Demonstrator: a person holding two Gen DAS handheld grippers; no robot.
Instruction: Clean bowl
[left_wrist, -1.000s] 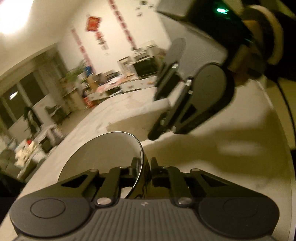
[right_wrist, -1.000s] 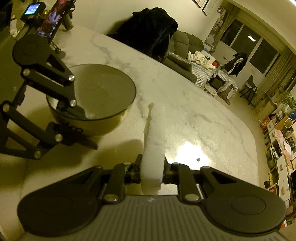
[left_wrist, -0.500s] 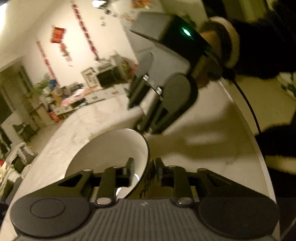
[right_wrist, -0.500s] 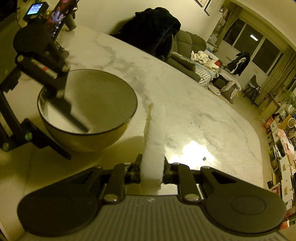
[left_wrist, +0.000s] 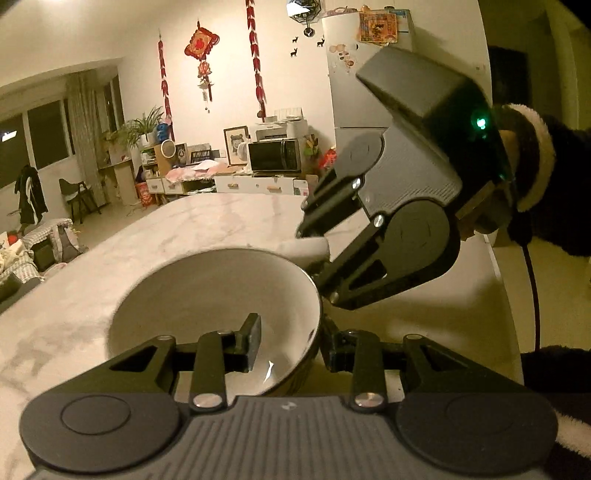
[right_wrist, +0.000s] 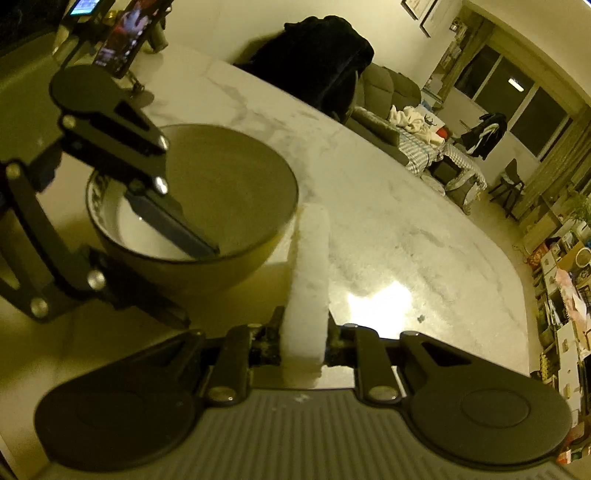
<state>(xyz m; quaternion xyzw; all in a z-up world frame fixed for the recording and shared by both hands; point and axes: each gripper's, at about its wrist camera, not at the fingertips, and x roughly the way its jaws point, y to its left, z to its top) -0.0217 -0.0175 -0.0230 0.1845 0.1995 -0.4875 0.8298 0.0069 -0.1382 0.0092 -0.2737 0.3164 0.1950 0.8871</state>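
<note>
**Bowl straddled on the left, sponge clamped on the right**

My left tongs (left_wrist: 286, 341) sit astride the near rim of the bowl (left_wrist: 207, 291): one finger (left_wrist: 251, 341) is inside the white interior, the other is outside against the dark outer wall. There is a visible gap between the inner pad and the wall, so I read these tongs as apart around the rim, and I cannot tell whether the outer finger is touching. In the right wrist view the same tongs (right_wrist: 177, 273) show as a long blade lying inside the bowl (right_wrist: 240, 195) and a second finger running along below its outside.

The bowl stands upright on the marble worktop (left_wrist: 192, 221), close to my edge of it. Its inside looks plain white, with a small glint near the bottom.

My right tongs (right_wrist: 303, 345) are clamped on a white sponge (right_wrist: 308, 280), which stands on edge between the fingers and points forward. Its far end lies just beside the bowl's right side; contact is too close to judge. From the left wrist camera, the right tongs (left_wrist: 314, 251) come in from the upper right with the pale sponge (left_wrist: 308, 247) end at the bowl's far rim, and a dark fleece sleeve (left_wrist: 554, 184) shows behind the handle.

On the far left corner of the worktop (right_wrist: 388, 221) a phone (right_wrist: 123, 37) stands on a stand, screen lit.
</note>
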